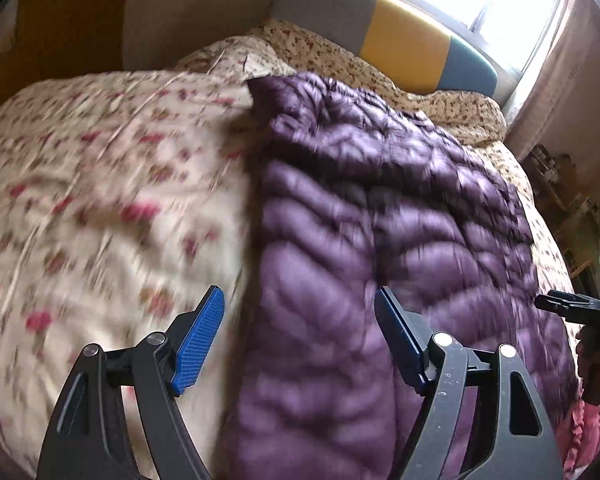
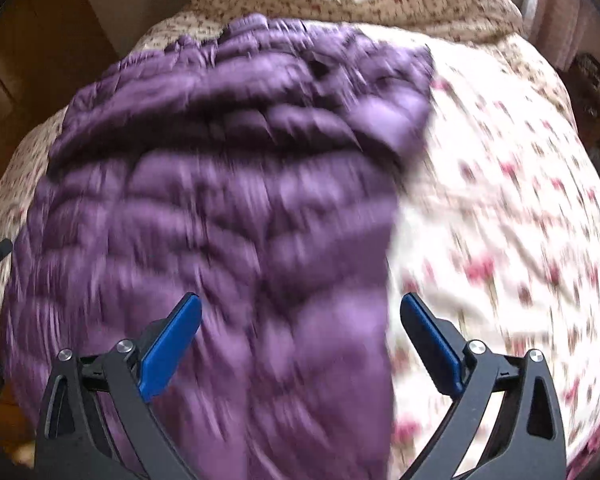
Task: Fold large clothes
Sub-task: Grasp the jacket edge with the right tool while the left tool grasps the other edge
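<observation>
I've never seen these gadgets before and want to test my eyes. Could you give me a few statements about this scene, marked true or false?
1. The purple quilted jacket lies on a floral bedspread. True.
2. The left gripper is clamped on the jacket. False: its jaws stand open, holding nothing.
3. The right gripper is open above the jacket. True.
4. The headboard is plain white. False: it has grey, yellow and blue panels.
</observation>
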Available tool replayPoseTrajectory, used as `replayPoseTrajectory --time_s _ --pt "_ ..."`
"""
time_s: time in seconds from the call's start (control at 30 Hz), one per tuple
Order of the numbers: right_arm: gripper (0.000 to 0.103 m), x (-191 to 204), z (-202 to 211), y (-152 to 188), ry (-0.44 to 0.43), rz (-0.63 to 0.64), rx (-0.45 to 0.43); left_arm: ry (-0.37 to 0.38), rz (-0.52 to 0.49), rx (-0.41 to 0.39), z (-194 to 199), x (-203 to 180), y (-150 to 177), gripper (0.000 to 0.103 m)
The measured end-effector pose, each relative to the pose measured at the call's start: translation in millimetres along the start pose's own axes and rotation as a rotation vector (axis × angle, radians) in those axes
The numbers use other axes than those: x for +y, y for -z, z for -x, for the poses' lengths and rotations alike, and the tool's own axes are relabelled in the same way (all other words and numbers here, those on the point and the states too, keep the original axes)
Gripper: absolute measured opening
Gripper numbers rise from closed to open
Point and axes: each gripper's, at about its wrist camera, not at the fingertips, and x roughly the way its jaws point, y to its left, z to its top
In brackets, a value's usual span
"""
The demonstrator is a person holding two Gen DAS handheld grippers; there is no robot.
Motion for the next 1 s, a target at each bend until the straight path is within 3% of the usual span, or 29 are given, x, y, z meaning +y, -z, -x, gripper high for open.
replayPoseTrajectory --time_s 0.2,0.23,0.3,0.43,0.47,0.5,0.57,0.73,1.0 --pt "0.083 -6.7 24.0 64.2 -0.052 0.007 0.05 0.028 0.014 0.041 30.4 11.5 54.2 0.077" --pt "0.079 -6.2 29.1 73.5 -0.064 0.01 0.051 0.033 0.018 0.049 33.2 11.1 60.7 0.073" --pt "0.068 -3.5 34.3 88.1 -0.091 0.009 0.059 0.043 0.033 0.068 38.9 11.2 78.0 0.07" --pt "0.036 12.2 42.7 106.4 -0.115 0.041 0.048 0.061 0.046 0.063 51.5 7.2 99.4 0.061" --pt "0.026 14.2 43.3 106.3 -0.116 0.049 0.044 0.072 0.052 0.066 53.5 6.3 102.3 0.052" --pt "0.022 18.8 46.9 106.8 -0.112 0.066 0.035 0.077 0.049 0.068 56.5 5.1 105.5 0.046" --pt "0.012 26.9 54.1 104.4 -0.106 0.094 0.02 0.086 0.02 0.06 61.2 3.0 107.7 0.024" --pt "0.007 36.3 74.0 95.3 -0.09 0.141 -0.031 0.125 -0.017 0.011 80.5 -1.5 97.5 0.01" --pt "0.006 50.4 115.7 60.2 -0.084 0.163 -0.185 0.181 -0.025 -0.09 99.9 -6.6 53.3 0.009"
